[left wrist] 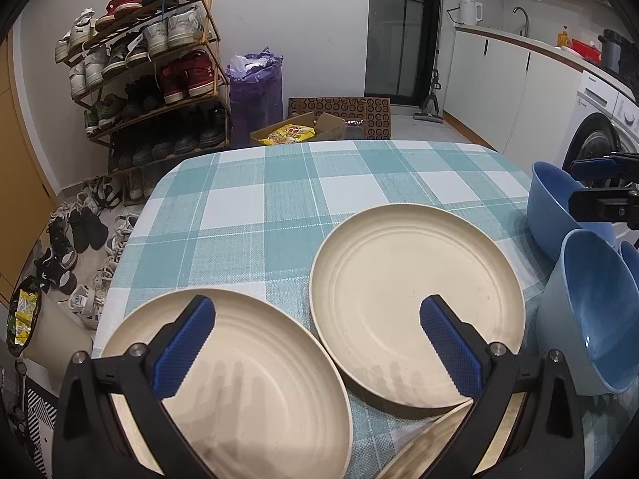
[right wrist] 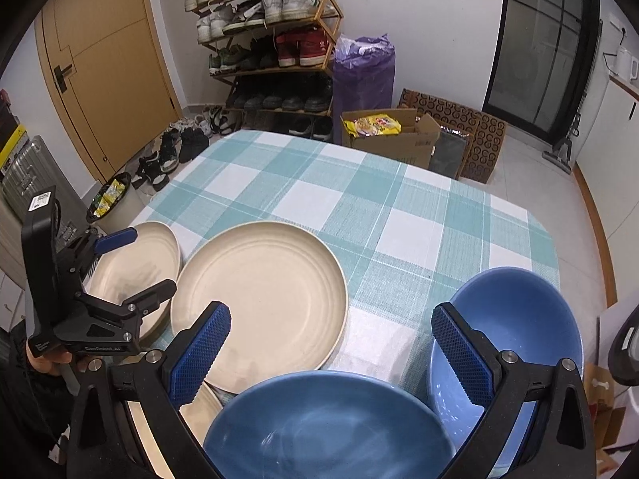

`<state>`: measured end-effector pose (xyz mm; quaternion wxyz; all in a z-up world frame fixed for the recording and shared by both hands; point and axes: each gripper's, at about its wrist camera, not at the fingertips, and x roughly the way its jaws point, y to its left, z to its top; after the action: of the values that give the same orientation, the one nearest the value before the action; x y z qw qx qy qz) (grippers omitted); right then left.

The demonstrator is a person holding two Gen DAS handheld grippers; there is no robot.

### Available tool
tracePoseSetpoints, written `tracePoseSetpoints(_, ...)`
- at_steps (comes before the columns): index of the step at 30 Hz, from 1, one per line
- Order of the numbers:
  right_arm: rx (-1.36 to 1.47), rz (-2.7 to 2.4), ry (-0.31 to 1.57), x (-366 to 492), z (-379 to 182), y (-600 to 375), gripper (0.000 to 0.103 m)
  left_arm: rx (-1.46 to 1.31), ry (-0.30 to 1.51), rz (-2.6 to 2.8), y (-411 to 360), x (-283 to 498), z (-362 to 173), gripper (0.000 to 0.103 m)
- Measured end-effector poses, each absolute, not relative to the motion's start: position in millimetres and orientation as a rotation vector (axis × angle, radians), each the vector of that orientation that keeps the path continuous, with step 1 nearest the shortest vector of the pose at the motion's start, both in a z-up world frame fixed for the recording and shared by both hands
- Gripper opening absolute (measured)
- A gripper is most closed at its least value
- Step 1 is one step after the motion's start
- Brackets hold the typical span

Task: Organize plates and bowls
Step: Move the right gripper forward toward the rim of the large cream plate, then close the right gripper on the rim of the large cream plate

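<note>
Two cream plates lie side by side on the checked table: one on the left [left wrist: 239, 379] [right wrist: 139, 263], one nearer the middle [left wrist: 415, 303] [right wrist: 263, 291]. The rim of a third cream plate [left wrist: 431, 439] [right wrist: 199, 407] shows at the near edge. Two blue bowls stand at the right, a near one [left wrist: 595, 319] [right wrist: 331, 427] and a farther one [left wrist: 559, 207] [right wrist: 515, 319]. My left gripper [left wrist: 315, 311] [right wrist: 147, 259] hovers open over the gap between the two plates, holding nothing. Above the near bowl, my right gripper [right wrist: 331, 319] [left wrist: 579, 183] is open and empty.
The teal and white tablecloth [left wrist: 279, 199] covers the table, bare at the far half. Beyond stand a shoe rack [left wrist: 151, 80], a cardboard box [right wrist: 391, 135] and a purple bag [right wrist: 363, 76]. A bin [right wrist: 116, 203] sits on the floor at the left. A hand [right wrist: 44, 359] holds the left gripper.
</note>
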<state>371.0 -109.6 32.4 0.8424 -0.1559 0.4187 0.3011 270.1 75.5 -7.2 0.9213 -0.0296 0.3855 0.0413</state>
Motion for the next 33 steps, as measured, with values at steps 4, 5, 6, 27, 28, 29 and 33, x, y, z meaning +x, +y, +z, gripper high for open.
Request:
tracePoseSetpoints(4,-0.339,0.628,0.909,376,25,-105,0.103,-0.070,0.800,0.086,78,271,-10,0.103)
tracePoseSetpoints(5,-0.343,0.624,0.915,378,23,-104,0.103,-0.071,0.803,0.088,78,271,-10,0.103)
tracePoseSetpoints(6,-0.345,0.622,0.921,379,21,-103,0.103,-0.072,0.805,0.088,79,271,-11,0.103)
tracePoseSetpoints(27,-0.406,0.604,1.072,404,-16,-70,0.103,-0.057,0.858,0.034,71,285,-27,0.089)
tracePoseSetpoints(28,-0.409,0.602,1.076,405,-17,-68,0.102,-0.058,0.858,0.030,70,286,-27,0.088)
tracePoseSetpoints(29,-0.412,0.602,1.080,406,-19,-66,0.102,-0.059,0.857,0.027,70,286,-27,0.084)
tracePoseSetpoints(33,-0.417,0.600,1.104,410,-25,-61,0.096,-0.063,0.867,0.013,70,290,-29,0.076)
